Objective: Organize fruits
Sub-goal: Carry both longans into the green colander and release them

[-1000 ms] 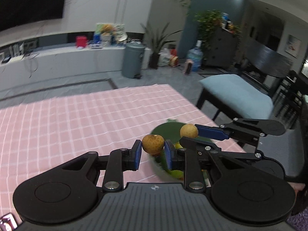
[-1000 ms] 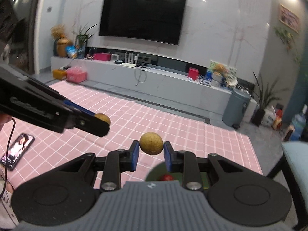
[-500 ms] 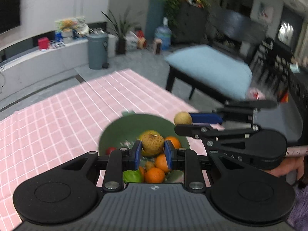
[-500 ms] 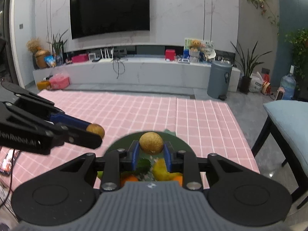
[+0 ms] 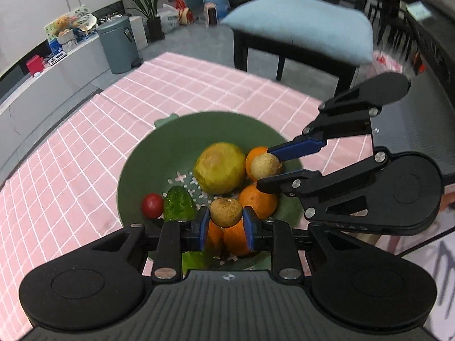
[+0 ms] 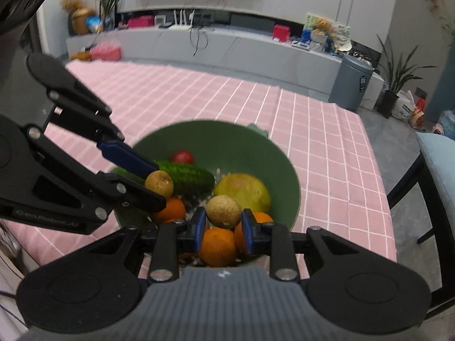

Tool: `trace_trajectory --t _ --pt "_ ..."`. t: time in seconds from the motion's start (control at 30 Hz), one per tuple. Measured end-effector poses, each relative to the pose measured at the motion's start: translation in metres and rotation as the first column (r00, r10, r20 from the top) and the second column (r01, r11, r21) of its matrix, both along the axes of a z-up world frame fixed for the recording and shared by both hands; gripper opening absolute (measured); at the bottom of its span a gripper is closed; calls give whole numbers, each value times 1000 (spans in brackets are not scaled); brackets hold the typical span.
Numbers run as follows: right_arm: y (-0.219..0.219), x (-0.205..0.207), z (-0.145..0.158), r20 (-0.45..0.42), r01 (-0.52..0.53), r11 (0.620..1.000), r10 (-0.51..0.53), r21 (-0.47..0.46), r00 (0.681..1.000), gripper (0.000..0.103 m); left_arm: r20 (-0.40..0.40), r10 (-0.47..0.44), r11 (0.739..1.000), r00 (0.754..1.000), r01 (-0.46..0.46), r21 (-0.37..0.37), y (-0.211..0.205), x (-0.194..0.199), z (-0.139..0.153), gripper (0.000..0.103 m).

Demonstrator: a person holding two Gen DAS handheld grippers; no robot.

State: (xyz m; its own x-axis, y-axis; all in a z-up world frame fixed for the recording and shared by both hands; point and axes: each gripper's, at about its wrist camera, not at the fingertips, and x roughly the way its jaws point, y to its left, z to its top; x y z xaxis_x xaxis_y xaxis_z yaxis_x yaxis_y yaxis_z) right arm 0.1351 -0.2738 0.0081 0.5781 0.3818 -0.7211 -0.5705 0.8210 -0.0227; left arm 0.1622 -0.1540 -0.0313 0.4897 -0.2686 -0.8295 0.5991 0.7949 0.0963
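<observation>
A green bowl sits on the pink checked tablecloth and holds a yellow pear, several oranges, a cucumber and a cherry tomato. My left gripper is shut on a small brown longan just above the bowl's near side. My right gripper is shut on another brown longan above the oranges. Each gripper shows in the other's view, holding its fruit over the bowl.
The tablecloth spreads left and behind the bowl. A chair with a blue cushion stands past the table's far edge. A grey bin and a low TV bench stand beyond the table.
Both grippers have tilted downward and moved in over the bowl, each still holding its longan. The bowl's fruit has come into full view.
</observation>
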Motion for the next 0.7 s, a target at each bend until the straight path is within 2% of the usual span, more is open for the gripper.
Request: trace_trajectory --t 0.07,0.17,0.47,0.7 --pt "3 5 -3 -8 -15 1000 15 -14 1000 23 0 -22 999 1000 22 38 -5 1 -6 28" --pt "8 9 -8 -15 -41 999 41 -35 999 23 -15 -41 998 999 42 53 -8 4 -10 28" --pt "17 9 -18 -8 -90 992 89 -86 996 23 -48 -46 998 998 49 51 -11 16 -20 28" --pt "23 6 -21 -20 -98 990 96 -102 995 23 -45 -38 998 998 41 57 -14 16 -20 29"
